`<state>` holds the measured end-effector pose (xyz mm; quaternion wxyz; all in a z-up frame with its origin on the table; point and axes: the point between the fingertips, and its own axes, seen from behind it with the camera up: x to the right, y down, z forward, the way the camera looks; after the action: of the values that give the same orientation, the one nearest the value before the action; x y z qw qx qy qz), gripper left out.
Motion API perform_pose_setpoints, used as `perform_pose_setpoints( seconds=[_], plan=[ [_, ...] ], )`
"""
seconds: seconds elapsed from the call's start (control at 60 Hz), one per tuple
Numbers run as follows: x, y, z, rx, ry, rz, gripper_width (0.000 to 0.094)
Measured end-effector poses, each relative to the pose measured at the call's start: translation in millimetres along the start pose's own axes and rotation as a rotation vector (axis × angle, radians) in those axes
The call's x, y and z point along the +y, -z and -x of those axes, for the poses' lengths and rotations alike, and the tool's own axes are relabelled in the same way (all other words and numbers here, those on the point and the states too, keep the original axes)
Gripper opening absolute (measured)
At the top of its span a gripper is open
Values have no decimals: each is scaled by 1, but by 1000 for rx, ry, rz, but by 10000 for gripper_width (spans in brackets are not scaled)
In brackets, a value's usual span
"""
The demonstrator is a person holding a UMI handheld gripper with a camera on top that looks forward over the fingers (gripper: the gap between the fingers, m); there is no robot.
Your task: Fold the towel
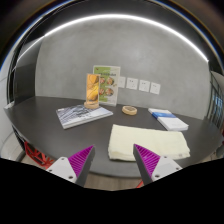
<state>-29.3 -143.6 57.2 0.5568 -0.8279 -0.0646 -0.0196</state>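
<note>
One pale towel (148, 142) lies flat on the desk (40, 125), probably light and limp; pinch a near corner. Tool (115, 160) spread wide, empty.

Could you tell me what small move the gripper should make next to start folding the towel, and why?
Probably ease forward and down to the towel's near edge: the gripper is open and empty, and the towel lies flat on the table just ahead.

Towel (147, 142) ahead of tool (115, 162) (magazine (83, 114) left).
</note>
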Motion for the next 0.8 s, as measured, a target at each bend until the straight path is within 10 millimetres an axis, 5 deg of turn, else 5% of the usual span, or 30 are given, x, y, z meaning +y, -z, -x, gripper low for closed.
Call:
perform_pose_setpoints(
  seconds=[0.133,0.283,0.417,0.667,0.8],
  plan=[
    [-7,-85,-1,-20,11,18,770],
    [9,-141,-5,-62,20,80,588],
    [10,-150,-26,-14,13,61,89],
    [-3,-140,-23,-119,-37,25,12],
    [-56,-115,-85,-84,-91,-67,12]
  ],
)
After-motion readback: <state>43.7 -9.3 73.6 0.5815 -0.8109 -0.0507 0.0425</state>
